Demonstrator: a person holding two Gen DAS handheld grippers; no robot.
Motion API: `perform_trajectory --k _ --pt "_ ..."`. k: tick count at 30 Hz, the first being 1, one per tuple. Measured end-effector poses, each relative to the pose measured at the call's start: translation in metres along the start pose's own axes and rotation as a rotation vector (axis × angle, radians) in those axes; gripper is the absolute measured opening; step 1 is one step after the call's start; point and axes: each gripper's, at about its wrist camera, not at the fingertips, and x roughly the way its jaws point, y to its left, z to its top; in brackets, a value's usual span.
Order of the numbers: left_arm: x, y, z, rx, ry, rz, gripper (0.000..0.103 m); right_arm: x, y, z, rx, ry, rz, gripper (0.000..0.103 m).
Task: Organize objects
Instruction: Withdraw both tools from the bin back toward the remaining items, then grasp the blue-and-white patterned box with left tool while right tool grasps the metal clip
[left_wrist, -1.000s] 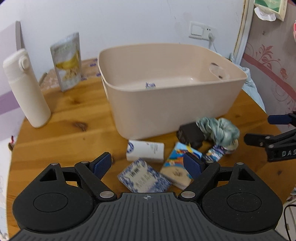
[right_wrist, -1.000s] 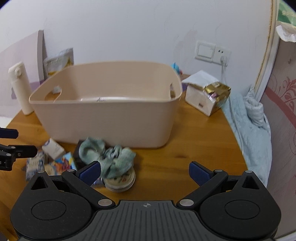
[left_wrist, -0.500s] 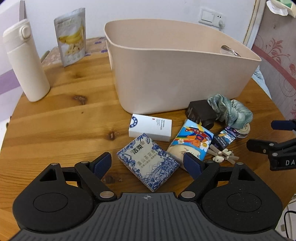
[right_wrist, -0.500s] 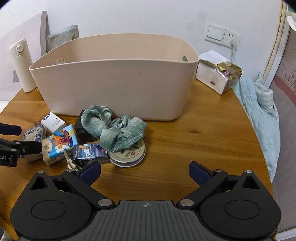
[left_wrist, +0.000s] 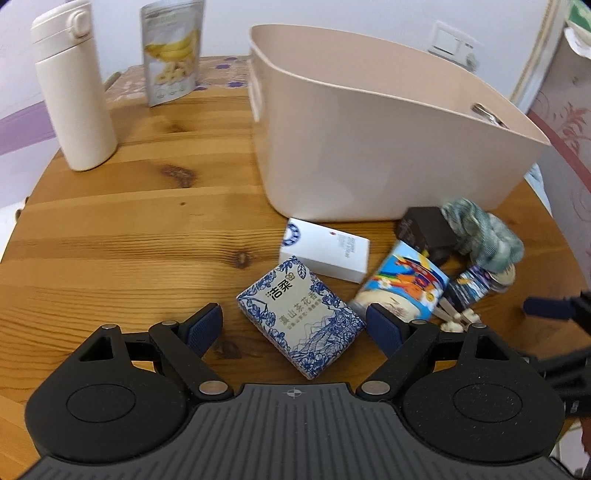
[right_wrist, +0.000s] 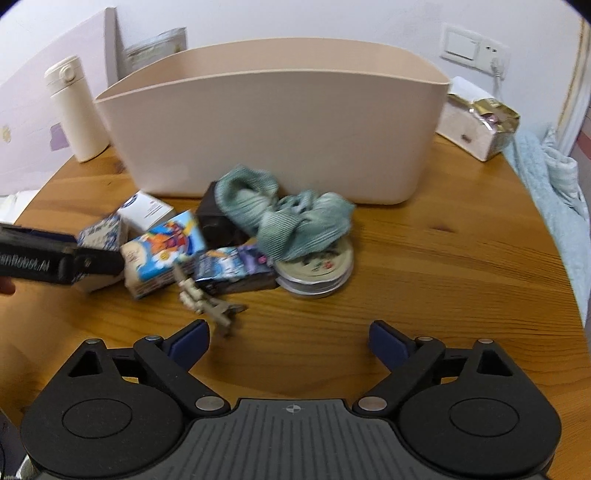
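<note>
A beige plastic bin (left_wrist: 388, 147) (right_wrist: 280, 133) stands on the round wooden table (left_wrist: 129, 229). In front of it lies a heap of small items: a blue-and-white patterned tissue pack (left_wrist: 301, 317), a white box (left_wrist: 325, 249), a colourful cartoon pack (left_wrist: 402, 284) (right_wrist: 164, 251), a dark box (left_wrist: 424, 230), a green scrunchie (left_wrist: 484, 236) (right_wrist: 284, 214), a round tin (right_wrist: 317, 269), a dark blue packet (right_wrist: 232, 267) and a beige hair clip (right_wrist: 207, 299). My left gripper (left_wrist: 295, 325) is open, its jaws on either side of the tissue pack. My right gripper (right_wrist: 288, 341) is open and empty, just in front of the heap.
A white flask (left_wrist: 74, 85) and a banana-chip pouch (left_wrist: 171, 51) stand at the back left. A tissue box with gold wrapping (right_wrist: 480, 122) sits at the back right, beside a light blue cloth (right_wrist: 546, 177). Wall sockets (right_wrist: 472, 48) are behind the bin.
Both grippers have come down and forward towards the heap. The tissue pack now lies between the left jaws. Both grippers stay open.
</note>
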Motion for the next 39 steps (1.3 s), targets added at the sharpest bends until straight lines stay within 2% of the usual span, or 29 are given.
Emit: perform_trajectory --k 6,9,11,13,14,20,24,26,27,28,33,35,39 --pt "0.006 -0.002 0.0 0.029 0.002 0.041 0.087 0.005 0.011 0.003 -0.033 -0.001 -0.001 0.092" --pt "0.007 -0.006 -0.005 0.071 -0.012 0.063 0.087 0.008 0.014 0.006 -0.039 -0.006 -0.004 0.092" --pt "0.008 -0.011 -0.01 0.118 -0.032 0.084 0.091 0.009 0.017 0.006 -0.043 -0.013 -0.011 0.089" --pt "0.012 -0.009 -0.011 0.108 -0.036 0.079 0.102 0.009 0.019 0.005 -0.046 -0.023 -0.017 0.087" --pt "0.013 -0.007 -0.012 0.112 -0.04 0.07 0.103 0.009 0.02 0.005 -0.046 -0.027 -0.018 0.086" --pt "0.014 -0.004 -0.013 0.147 -0.048 0.041 0.103 0.009 0.025 0.004 -0.045 -0.047 -0.012 0.08" --pt "0.012 -0.005 -0.014 0.139 -0.06 0.054 0.101 0.009 0.025 0.004 -0.04 -0.057 -0.01 0.077" --pt "0.007 -0.006 -0.016 0.134 -0.073 0.059 0.091 0.008 0.026 0.004 -0.037 -0.063 -0.01 0.07" --pt "0.005 -0.006 -0.016 0.133 -0.081 0.057 0.08 0.008 0.026 0.004 -0.035 -0.067 -0.008 0.066" --pt "0.002 -0.006 -0.016 0.131 -0.084 0.059 0.078 0.007 0.025 0.004 -0.035 -0.072 -0.009 0.06" --pt "-0.001 -0.006 -0.02 0.138 -0.091 0.051 0.078 0.005 0.024 0.004 -0.03 -0.084 -0.009 0.04" --pt "-0.002 -0.005 -0.022 0.14 -0.09 0.048 0.078 0.004 0.024 0.004 -0.031 -0.088 -0.006 0.028" --pt "-0.005 -0.005 -0.024 0.139 -0.09 0.038 0.077 0.003 0.022 0.002 -0.027 -0.097 -0.005 0.023"
